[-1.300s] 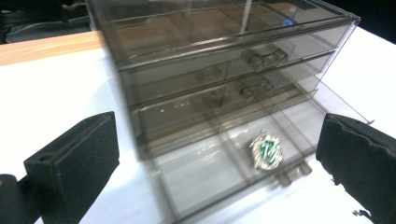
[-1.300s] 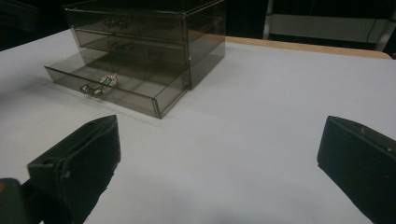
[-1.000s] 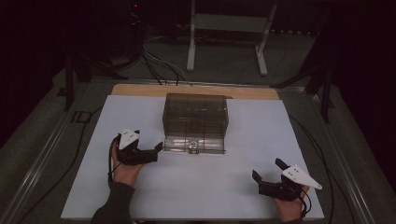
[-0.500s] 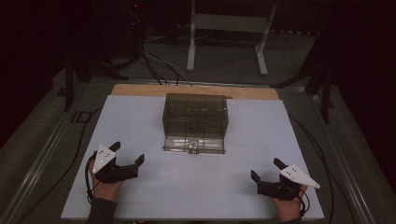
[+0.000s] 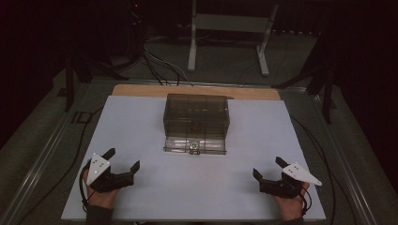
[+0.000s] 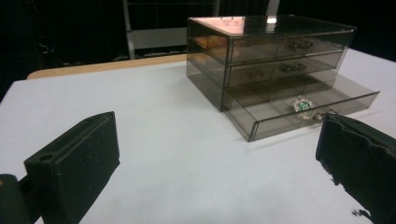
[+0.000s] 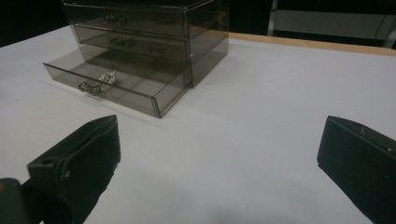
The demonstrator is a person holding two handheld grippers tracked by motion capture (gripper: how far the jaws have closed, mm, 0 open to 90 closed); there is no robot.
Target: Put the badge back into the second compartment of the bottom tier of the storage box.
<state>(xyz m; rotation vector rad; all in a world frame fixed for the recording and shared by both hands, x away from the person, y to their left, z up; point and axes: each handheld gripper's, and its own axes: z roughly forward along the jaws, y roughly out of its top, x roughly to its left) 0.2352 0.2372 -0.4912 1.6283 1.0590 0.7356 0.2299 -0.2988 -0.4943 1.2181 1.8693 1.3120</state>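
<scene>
A smoky clear drawer cabinet (image 5: 196, 115) stands at the middle back of the white table (image 5: 141, 126). Its bottom drawer (image 5: 195, 144) is pulled out, and a small green and white object (image 5: 193, 146) lies in it behind the handle. The same cabinet (image 6: 266, 51) and small object (image 6: 302, 105) show in the left gripper view, and the cabinet (image 7: 149, 28) and object (image 7: 107, 78) in the right gripper view. My left gripper (image 5: 122, 159) rests open near the front left. My right gripper (image 5: 267, 168) rests open near the front right. Both are empty.
A wooden strip (image 5: 197, 90) edges the table's far side. Behind it stands a metal frame (image 5: 225, 28) on the floor, with cables (image 5: 159, 61) trailing nearby. Dark stands (image 5: 70, 70) flank the table.
My left gripper drew back from the drawer front to the front left of the table, leaving the drawer open. The right gripper barely shifted.
</scene>
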